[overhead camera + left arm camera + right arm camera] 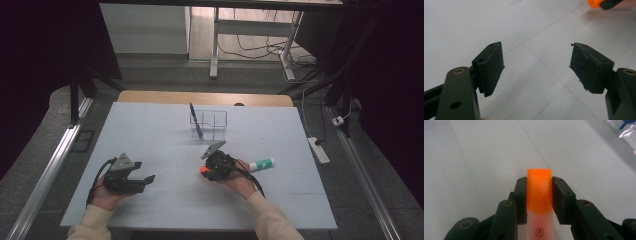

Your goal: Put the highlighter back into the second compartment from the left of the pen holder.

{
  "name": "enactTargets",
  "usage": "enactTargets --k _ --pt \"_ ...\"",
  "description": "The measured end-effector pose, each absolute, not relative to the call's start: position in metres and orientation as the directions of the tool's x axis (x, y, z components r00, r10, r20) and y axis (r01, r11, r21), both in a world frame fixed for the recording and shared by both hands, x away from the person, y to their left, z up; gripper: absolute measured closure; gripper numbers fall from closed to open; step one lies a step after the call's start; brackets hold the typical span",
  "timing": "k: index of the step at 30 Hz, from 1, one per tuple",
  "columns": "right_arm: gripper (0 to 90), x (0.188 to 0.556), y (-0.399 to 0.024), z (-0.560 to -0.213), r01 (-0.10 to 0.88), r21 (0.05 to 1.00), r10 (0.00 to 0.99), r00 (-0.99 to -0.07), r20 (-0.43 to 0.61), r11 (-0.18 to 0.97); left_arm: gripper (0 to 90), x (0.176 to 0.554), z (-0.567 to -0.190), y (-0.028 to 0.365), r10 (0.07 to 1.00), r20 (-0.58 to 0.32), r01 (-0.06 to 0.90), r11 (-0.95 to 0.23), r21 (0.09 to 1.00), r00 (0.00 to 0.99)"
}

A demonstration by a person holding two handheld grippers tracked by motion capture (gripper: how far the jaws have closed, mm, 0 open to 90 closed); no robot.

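Note:
An orange-capped pen with a frosted white body (pixel 539 187) lies along the white table mat (pixel 150 125). My right gripper (pixel 539 195) is shut on it, its two black pads pressing the cap's sides. From above, the right gripper (pixel 206 171) sits at the mat's middle right and the orange cap (pixel 202 170) pokes out to its left. At the front left my left gripper (pixel 146 179) rests open on the mat. Its jaws (pixel 536 67) stand wide with bare mat between them. The orange cap (pixel 594 3) also shows far off in the left gripper view.
A clear compartment holder (pixel 212 125) stands at the mat's back middle with a blue pen (pixel 195 121) upright in it. A green and white tube (pixel 262 164) lies just right of my right hand. A power strip (pixel 318 150) lies on the floor at the right.

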State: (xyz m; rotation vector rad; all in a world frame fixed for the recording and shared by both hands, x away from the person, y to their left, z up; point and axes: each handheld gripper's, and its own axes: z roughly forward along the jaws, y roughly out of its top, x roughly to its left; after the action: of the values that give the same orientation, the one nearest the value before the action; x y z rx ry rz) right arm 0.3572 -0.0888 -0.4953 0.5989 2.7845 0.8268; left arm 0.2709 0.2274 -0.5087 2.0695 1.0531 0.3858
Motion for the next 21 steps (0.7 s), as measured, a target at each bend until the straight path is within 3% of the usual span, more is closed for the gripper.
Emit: enactTargets --k 21 --pt "67.1 0.351 -0.116 -0.451 0.283 0.777 0.469 -0.883 -0.018 0.563 26.9 0.271 -0.508 0.228 0.789 -0.07 0.554 -0.363 0.749 0.611"
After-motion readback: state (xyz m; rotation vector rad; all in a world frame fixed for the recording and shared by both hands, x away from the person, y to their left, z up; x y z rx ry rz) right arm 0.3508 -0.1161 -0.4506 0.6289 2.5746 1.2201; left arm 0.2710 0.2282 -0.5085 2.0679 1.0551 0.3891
